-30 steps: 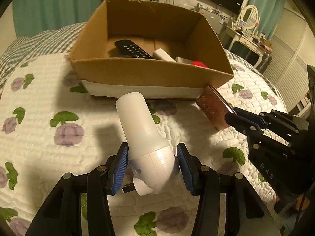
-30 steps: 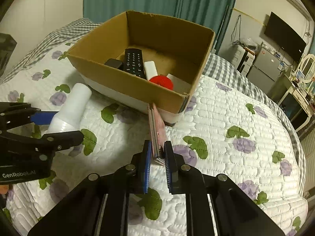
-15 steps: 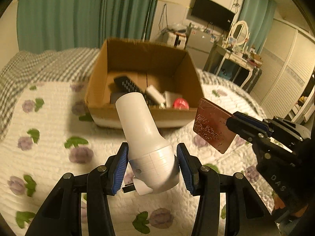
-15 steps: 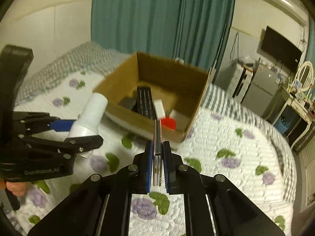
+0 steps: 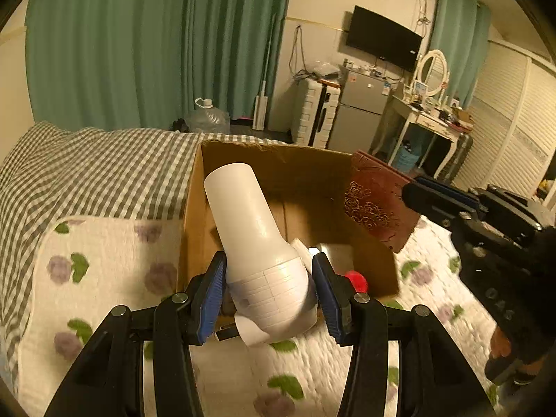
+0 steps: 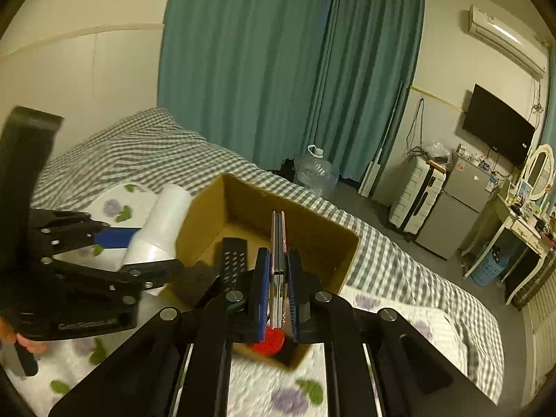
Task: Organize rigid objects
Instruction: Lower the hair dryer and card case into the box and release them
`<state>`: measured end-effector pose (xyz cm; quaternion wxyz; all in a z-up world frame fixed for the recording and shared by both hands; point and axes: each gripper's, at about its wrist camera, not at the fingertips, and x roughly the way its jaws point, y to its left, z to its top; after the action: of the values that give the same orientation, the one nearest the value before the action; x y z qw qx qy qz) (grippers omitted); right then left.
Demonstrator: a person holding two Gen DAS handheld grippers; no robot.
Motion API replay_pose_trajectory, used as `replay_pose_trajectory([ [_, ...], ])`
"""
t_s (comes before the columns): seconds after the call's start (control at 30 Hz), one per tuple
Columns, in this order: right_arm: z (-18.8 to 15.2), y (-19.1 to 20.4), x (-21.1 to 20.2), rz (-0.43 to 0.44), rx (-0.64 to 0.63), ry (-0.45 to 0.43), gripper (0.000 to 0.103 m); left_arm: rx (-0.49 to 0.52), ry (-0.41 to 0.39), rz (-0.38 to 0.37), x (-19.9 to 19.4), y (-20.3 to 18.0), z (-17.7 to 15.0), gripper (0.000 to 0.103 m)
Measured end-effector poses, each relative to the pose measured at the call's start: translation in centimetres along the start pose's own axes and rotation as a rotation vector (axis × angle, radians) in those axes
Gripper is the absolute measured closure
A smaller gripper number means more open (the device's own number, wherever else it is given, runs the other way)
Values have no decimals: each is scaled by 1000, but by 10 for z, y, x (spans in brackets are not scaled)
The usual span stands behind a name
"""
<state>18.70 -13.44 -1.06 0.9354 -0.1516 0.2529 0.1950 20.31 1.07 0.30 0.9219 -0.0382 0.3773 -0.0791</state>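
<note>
Hairdryer point(image 5: 259, 253), white and smooth with a faint grid near its base, sits clamped in the left gripper point(image 5: 267, 299) jaws above the cardboard box point(image 5: 194, 215). One maroon notebook point(image 5: 377, 199), embossed with roses, is pinched edge-on in the right gripper point(image 6: 278, 292) at the box's right. Inside lie one black remote point(image 6: 234, 259) and one red ball point(image 5: 356, 279).

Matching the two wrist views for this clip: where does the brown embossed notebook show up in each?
Left wrist: brown embossed notebook right of centre, cover facing the camera, over the cardboard box.
Right wrist: seen edge-on at centre, clamped in the right tool.
Shared landmark: red object in the box's near corner.
</note>
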Motion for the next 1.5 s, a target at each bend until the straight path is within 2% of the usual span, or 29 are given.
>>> replay_pose_trajectory([
  [0.17, -2, -13, 61, -2, 7, 31, 94, 26, 28, 25, 39, 4, 11, 53],
  [0.27, -6, -19, 83, -3, 21, 33, 94, 39, 41, 24, 61, 5, 14, 53],
  [0.53, -12, -19, 109, 8, 58, 38, 94, 58, 60, 35, 80, -3, 10, 53],
  [0.63, -14, -22, 114, 53, 102, 82, 94, 59, 60, 33, 77, -6, 8, 52],
  [0.7, -15, -25, 111, 67, 127, 79, 93, 57, 60, 32, 74, -7, 8, 52],
  [0.77, -14, -28, 103, 64, 144, 64, 79, 60, 61, 33, 70, -9, 8, 51],
  [0.8, -13, -31, 97, 62, 159, 53, 59, 65, 60, 36, 68, -11, 8, 51],
  [0.83, -13, -34, 91, 57, 171, 38, 51, 68, 57, 42, 66, -13, 8, 51],
  [1.03, -12, -55, 67, 30, 233, -11, 48, 87, 42, 56, 70, -23, 21, 50],
  [1.27, -23, -71, 70, 26, 283, -15, 47, 67, 51, 83, 92, -24, 29, 50],
  [1.5, -25, -78, 66, 12, 299, -27, 45, 51, 6, 109, 88, -20, 42, 48],
])
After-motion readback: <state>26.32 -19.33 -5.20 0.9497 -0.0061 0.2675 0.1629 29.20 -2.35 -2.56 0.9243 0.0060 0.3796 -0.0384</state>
